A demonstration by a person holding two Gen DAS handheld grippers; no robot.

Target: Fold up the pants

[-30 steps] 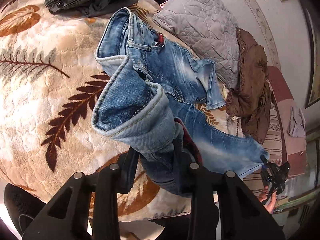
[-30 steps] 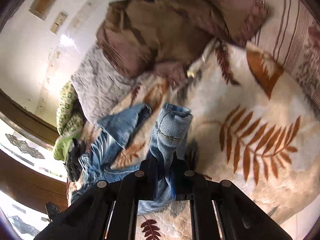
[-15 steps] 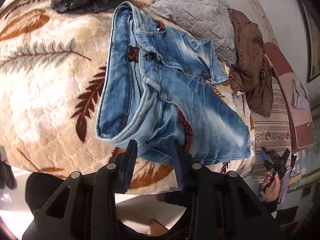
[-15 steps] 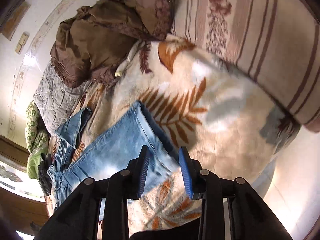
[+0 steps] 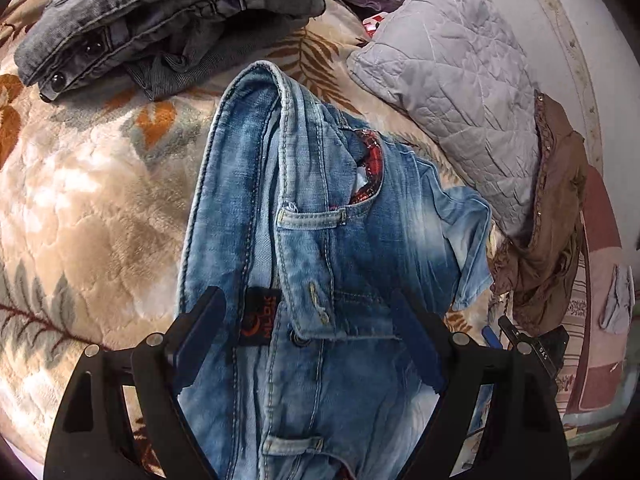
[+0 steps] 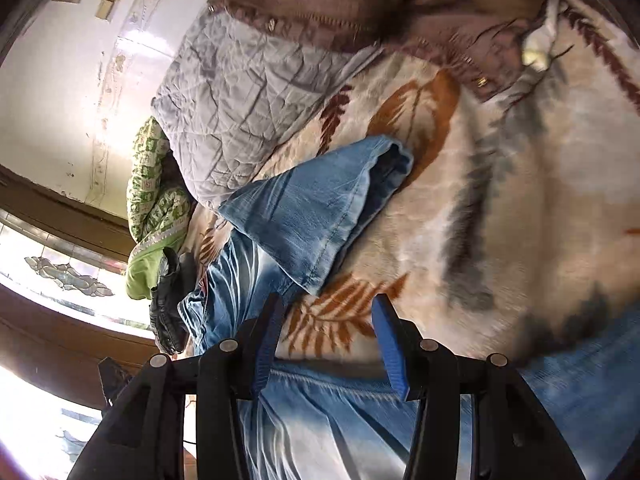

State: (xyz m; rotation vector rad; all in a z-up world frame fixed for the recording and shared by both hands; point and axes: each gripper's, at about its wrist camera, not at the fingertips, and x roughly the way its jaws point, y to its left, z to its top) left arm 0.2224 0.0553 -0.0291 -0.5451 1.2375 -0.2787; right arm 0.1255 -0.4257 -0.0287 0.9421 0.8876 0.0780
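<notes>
Light-blue jeans [image 5: 320,248] lie on a leaf-patterned blanket [image 5: 80,200], waistband and fly toward the left wrist camera. My left gripper [image 5: 308,312] is open, its fingers straddling the waistband just above the denim. In the right wrist view a folded-over leg [image 6: 316,208] lies ahead and another leg hem [image 6: 340,380] runs under the fingers. My right gripper [image 6: 324,320] is open and holds nothing. It also shows at the left wrist view's right edge [image 5: 528,348].
A grey denim garment [image 5: 160,32] lies at the blanket's far side. A grey quilted pillow [image 5: 460,92] and a brown garment [image 5: 556,216] sit along the wall. A green patterned cloth [image 6: 156,204] lies beside the pillow.
Both grippers let go of the jeans, which now lie spread on the blanket. The left gripper opened wide and moved in over the waistband. The right gripper moved in over a leg hem.
</notes>
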